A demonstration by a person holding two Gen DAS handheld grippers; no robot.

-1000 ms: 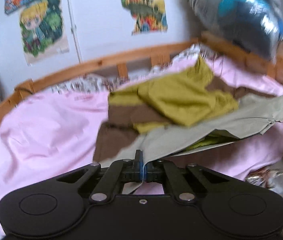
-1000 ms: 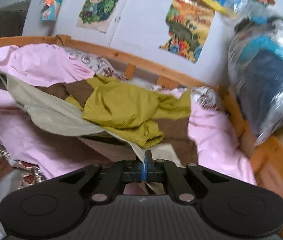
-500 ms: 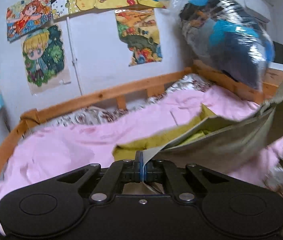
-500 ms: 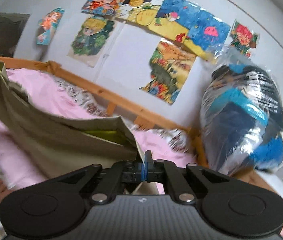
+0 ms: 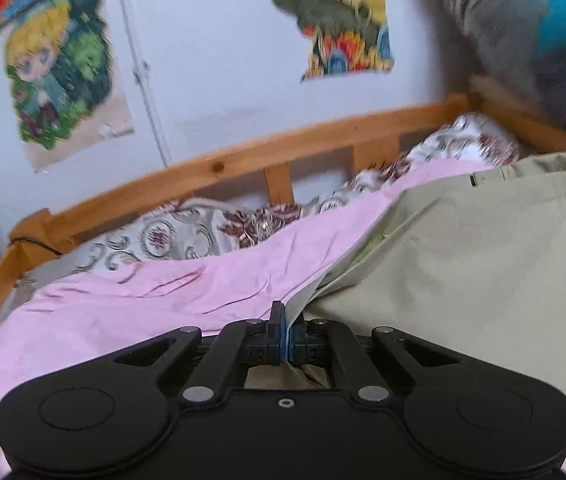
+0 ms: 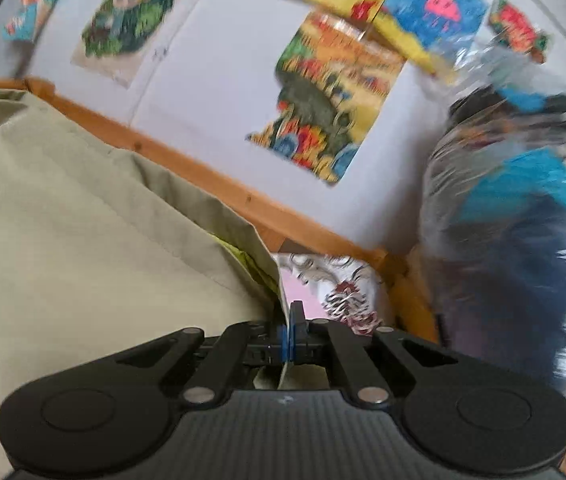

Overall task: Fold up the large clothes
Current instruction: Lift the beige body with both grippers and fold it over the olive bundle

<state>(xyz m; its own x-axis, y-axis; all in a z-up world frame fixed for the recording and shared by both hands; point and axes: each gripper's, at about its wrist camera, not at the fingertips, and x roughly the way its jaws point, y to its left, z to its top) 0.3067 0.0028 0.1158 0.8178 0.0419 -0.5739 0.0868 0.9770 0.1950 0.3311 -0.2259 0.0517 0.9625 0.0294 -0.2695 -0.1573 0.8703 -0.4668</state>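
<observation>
A large pale khaki garment [image 5: 483, 264] is stretched taut between my two grippers above a bed. My left gripper [image 5: 285, 320] is shut on one edge of it, and the cloth spreads to the right of that view. In the right wrist view the same khaki garment [image 6: 83, 248] fills the left half, with my right gripper [image 6: 289, 320] shut on its other edge. A strip of yellow-green cloth [image 6: 243, 256] peeks out from under the fold near the right gripper. The clothes beneath the garment are hidden.
A pink sheet [image 5: 143, 304] covers the bed, with a floral patterned cover [image 5: 187, 232] along the wooden bed rail [image 5: 243, 160]. A big plastic-wrapped dark and blue bundle [image 6: 523, 240] stands at the bed's right end. Posters [image 6: 331, 96] hang on the white wall.
Both grippers have swept the khaki garment up and towards the wall side of the bed. It now hangs stretched wide and hides the olive and brown clothes that lay in view a second ago.
</observation>
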